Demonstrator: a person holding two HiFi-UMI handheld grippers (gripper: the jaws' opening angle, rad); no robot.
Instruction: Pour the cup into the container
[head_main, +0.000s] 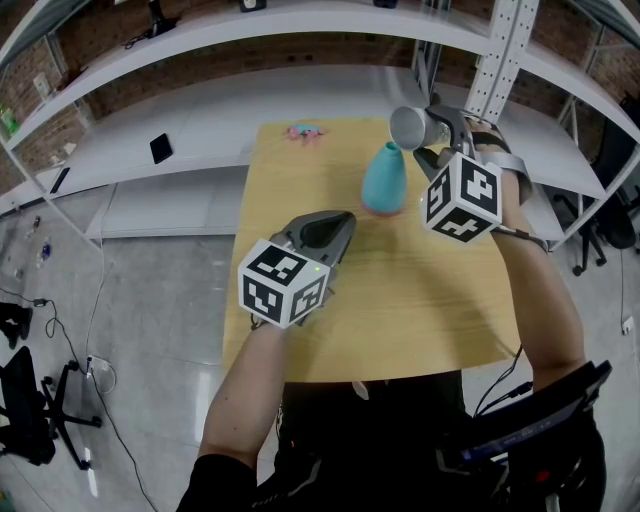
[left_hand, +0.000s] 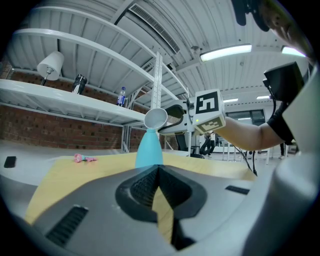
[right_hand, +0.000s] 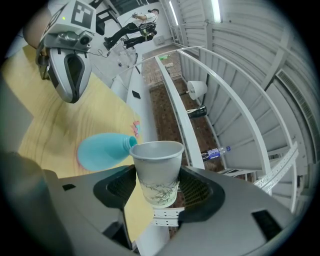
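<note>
A teal, narrow-necked container (head_main: 385, 180) stands upright on the far part of the wooden table (head_main: 400, 310). My right gripper (head_main: 432, 135) is shut on a white paper cup (head_main: 413, 126), holding it tipped on its side with the mouth just above the container's neck. In the right gripper view the cup (right_hand: 159, 172) sits between both pads, and the container (right_hand: 102, 150) is close beyond its rim. My left gripper (head_main: 343, 220) hovers over the table in front of the container, shut and holding nothing. Its own view shows the container (left_hand: 149, 150) with the cup (left_hand: 156, 118) above it.
A small pink object (head_main: 305, 131) lies near the table's far edge. White shelving (head_main: 200, 120) runs behind and around the table, with a dark phone (head_main: 160, 148) on it. An upright perforated post (head_main: 505, 50) stands at the back right.
</note>
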